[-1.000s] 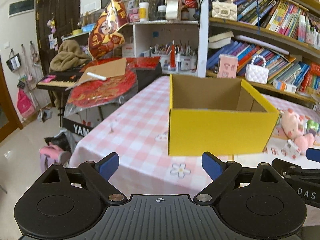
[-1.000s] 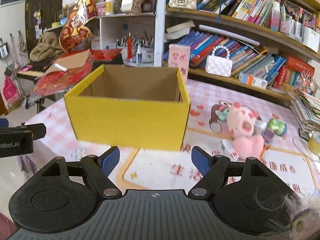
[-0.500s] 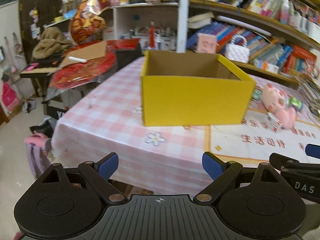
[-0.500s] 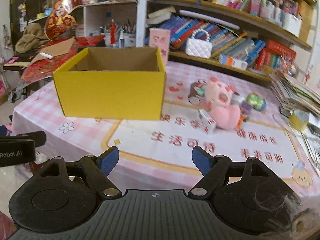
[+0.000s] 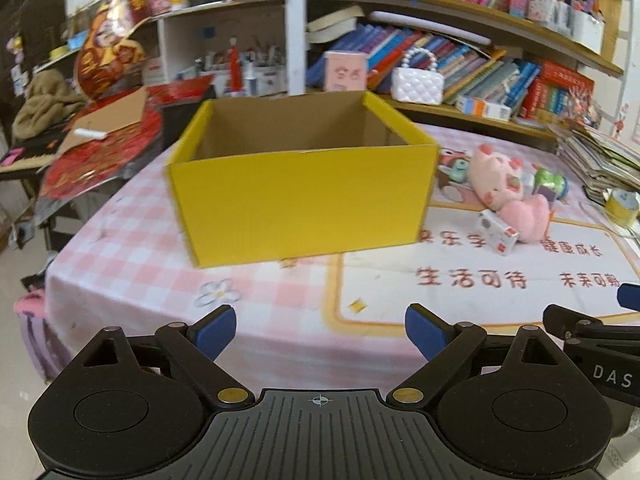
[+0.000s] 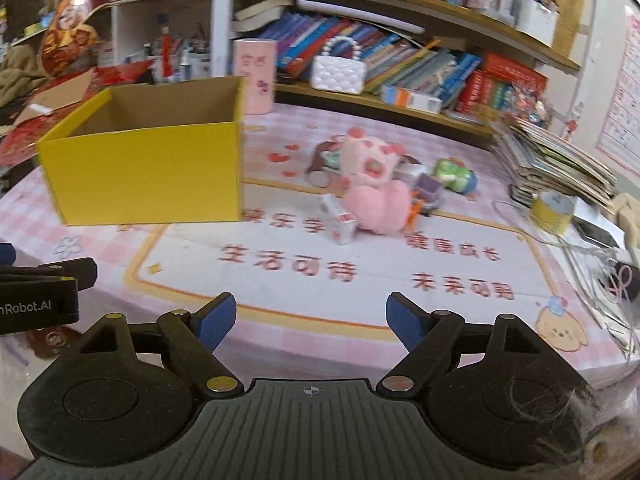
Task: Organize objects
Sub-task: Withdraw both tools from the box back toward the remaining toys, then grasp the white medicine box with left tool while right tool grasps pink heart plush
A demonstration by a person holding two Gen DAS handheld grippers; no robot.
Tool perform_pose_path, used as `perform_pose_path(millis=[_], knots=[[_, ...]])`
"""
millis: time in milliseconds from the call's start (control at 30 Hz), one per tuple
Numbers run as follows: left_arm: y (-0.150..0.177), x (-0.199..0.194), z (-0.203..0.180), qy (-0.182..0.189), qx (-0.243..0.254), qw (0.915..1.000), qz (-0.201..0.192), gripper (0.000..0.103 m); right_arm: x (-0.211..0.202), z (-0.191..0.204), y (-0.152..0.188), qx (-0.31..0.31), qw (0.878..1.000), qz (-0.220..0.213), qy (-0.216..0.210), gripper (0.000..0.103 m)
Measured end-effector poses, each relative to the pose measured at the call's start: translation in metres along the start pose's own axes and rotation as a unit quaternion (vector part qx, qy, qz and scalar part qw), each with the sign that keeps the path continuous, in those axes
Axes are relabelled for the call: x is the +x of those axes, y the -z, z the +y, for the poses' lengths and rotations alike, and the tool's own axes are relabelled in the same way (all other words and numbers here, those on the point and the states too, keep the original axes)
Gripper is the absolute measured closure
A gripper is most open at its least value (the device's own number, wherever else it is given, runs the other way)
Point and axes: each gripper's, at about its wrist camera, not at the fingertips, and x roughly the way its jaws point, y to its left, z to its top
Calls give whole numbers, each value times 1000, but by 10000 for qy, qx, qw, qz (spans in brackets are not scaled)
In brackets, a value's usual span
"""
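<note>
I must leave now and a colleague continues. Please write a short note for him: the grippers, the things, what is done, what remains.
Left gripper: open, holds nothing.
Right gripper: open, holds nothing.
Yellow box: on the table, left side; no toy visible inside it.
Toys lie right of the box: pink plush pig, small white box, green toy, small toy car.
Done: nothing is packed.
Left: probably put the toys into the box.

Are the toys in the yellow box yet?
Not yet. The part of the yellow box we can see inside looks empty. Both the left gripper and right gripper are open, holding nothing. The pink plush pig and small toys around it lie on the table.
</note>
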Motion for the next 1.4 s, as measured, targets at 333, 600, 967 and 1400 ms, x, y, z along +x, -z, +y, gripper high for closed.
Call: perform_pose_path(millis=[333,600,967,1400], knots=[[-30,30,-69,350,529,9980,-36,9,26,-69,-12,525,9977,182,400,22],[-45,49,-114,535,671,9963,-31,9,44,-119,-21,801,9951,227,540,22],[-59,78,-159,386,678,9969,134,9,85,-174,-39,1010,9942,303,223,22],[-57,133,-198,135,888,9943,579,47,112,-192,-64,926,9948,183,-391,22]])
